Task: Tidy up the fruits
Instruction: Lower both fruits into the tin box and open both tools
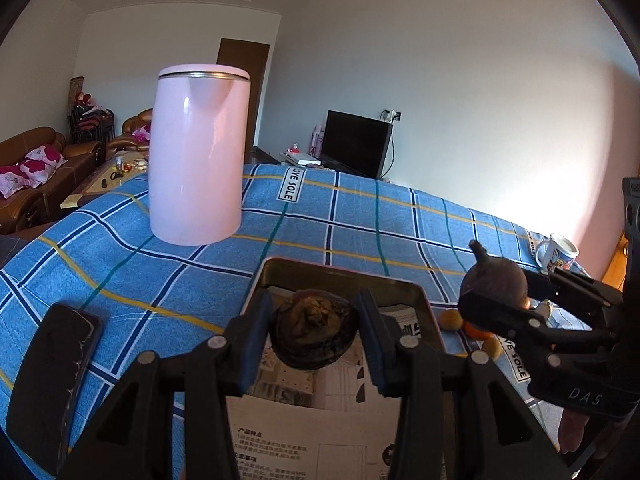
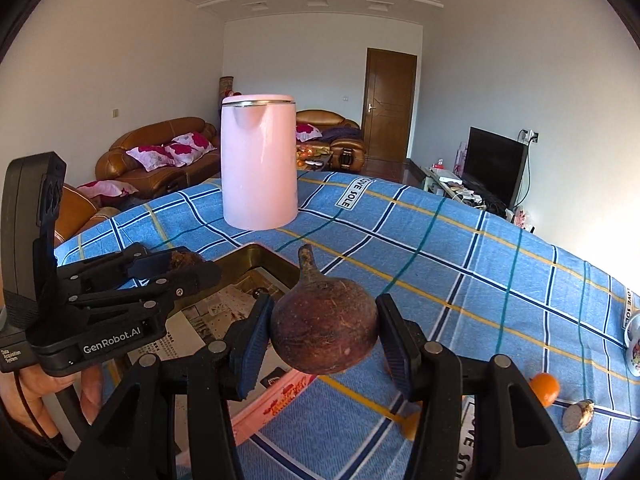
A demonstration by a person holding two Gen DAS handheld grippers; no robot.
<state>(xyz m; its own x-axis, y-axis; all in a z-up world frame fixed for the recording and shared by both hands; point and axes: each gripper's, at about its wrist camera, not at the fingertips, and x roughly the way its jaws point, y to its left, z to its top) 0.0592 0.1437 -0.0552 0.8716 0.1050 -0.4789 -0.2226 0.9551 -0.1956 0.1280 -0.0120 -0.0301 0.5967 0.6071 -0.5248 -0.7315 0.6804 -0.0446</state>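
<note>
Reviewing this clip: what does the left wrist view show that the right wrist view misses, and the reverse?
Left only: a black phone lying on the cloth, and the dark wrinkled fruit's full top.
Right only: the pink outer side of the tin.
Both: pink cylindrical kettle, gold tin tray, brown stemmed round fruit in the right gripper, small orange fruit, white printed mug.

Bright daylight from the right, glare washing the right wall, strong fisheye bending, dark vignetted corners

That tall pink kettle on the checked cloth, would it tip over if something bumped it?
The pink kettle is tall for its base, so a high nudge might tip it. Its glossy wall looks slippery. The rumpled checked cloth beneath may leave it less steady.
</note>
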